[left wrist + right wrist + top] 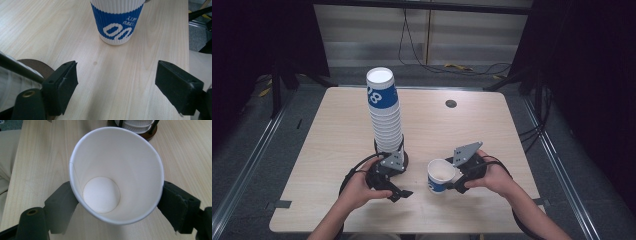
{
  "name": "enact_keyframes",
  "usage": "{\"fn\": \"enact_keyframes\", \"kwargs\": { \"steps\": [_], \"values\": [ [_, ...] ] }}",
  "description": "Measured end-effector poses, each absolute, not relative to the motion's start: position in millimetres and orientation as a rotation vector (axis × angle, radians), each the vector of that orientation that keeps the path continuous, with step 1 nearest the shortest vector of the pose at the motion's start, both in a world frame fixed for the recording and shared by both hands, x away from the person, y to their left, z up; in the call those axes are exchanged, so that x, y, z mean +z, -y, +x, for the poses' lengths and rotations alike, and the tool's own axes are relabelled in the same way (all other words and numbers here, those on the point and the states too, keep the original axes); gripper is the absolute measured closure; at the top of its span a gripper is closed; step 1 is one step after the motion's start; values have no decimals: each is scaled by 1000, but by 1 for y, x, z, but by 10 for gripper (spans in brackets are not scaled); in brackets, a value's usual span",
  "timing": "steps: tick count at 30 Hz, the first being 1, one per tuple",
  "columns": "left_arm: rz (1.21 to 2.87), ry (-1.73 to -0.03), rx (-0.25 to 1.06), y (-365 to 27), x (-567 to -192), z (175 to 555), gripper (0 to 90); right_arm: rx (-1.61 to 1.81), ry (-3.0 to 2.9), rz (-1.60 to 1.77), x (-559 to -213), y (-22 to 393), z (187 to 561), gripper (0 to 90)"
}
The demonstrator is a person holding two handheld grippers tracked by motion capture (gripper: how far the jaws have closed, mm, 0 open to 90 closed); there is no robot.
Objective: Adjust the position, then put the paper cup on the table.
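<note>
Paper cup [117, 182] clamped between right gripper [117, 202] pads (left gripper [116, 80] open, empty).

Cup [440, 176]: single paper cup, white ribbed wall with a blue band and white lettering, plain white inside, empty. Stands upright on the bench [337, 130], near its front edge, right of centre. Clamped at the sides between the jaws of the right hand-held gripper [457, 177]; in the right gripper view the cup [117, 175] sits mouth-up with a pad pressed on each side of its wall. In the left gripper view the cup [117, 21] rests flat on the wood. Stack [384, 112]: tall column of the same cups nested together, mouths up, leaning slightly left, seated in a dark round holder; left of the cup, apart from it.
</note>
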State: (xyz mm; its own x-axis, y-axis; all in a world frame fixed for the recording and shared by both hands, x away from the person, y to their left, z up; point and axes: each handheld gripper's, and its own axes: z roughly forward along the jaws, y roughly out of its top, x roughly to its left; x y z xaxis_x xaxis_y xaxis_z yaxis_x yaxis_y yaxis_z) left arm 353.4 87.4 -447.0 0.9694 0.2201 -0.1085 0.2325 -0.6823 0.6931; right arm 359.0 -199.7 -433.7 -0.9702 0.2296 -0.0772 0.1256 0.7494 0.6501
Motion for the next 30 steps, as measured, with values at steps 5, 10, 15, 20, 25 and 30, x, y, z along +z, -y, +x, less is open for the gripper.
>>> {"fn": "enact_keyframes", "kwargs": {
  "steps": [5,10,15,20,25,30],
  "values": [
    [2349,-322,-20,-93,-452,352,179,1008,-2791,278,-433,198,358,178],
    [2336,-341,-20,-98,-455,352,179,1000,-2793,279,-433,196,357,165],
    [2327,-355,-20,-103,-457,352,179,1011,-2788,270,-434,193,355,160],
    [2329,-364,-18,-108,-457,352,179,999,-2781,269,-434,192,352,160],
    [2304,-378,-18,-115,-458,350,179,1004,-2784,275,-437,191,350,153],
    [2303,-400,-11,-124,-458,351,179,1028,-2787,298,-437,191,349,134]
  ]
}}
